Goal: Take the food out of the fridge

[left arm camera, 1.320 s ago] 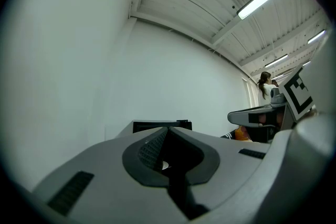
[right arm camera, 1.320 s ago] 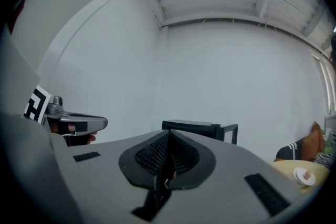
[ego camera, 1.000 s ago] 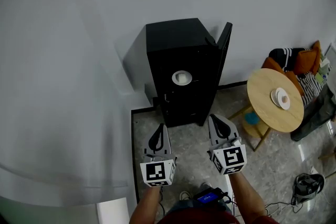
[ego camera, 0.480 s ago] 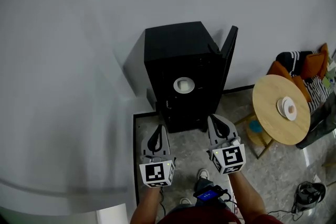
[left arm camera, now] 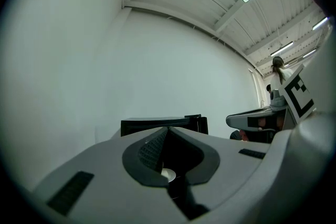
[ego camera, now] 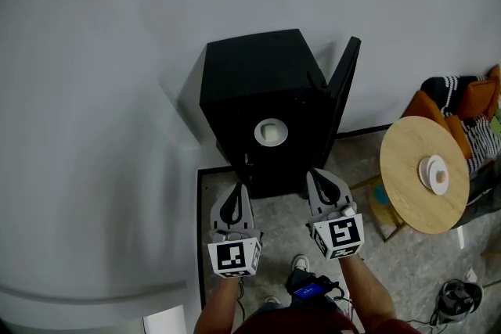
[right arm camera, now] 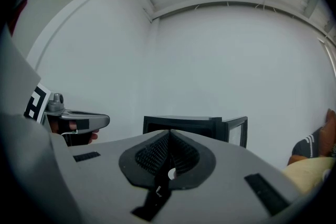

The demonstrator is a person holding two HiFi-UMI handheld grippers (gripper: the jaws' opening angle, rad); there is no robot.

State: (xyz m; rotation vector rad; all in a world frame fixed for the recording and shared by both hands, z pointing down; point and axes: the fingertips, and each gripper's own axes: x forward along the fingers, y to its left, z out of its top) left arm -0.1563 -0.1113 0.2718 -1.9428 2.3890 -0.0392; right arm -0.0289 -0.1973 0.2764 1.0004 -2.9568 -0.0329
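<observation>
Small black cube fridge (ego camera: 254, 78) against white wall (ego camera: 117, 90), door (ego camera: 345, 86) open at right; white plate of food (ego camera: 270, 132) inside. Left hand-held gripper (ego camera: 237, 192) and right hand-held gripper (ego camera: 319, 177) level, short of fridge, jaws together, empty. Advice: open jaws before reaching rim, keep plate level.

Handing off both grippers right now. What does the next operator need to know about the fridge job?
Left gripper: fingers shut, empty, short of the fridge.
Right gripper: fingers shut, empty, beside the left.
Fridge: black, at the wall, door open to the right.
Food: white dish on a shelf inside, untouched.
Round table at right carries one plate.
Done: door open. Left: open a gripper, reach in, grip the dish, bring it out; the table is probably where it goes.
</observation>
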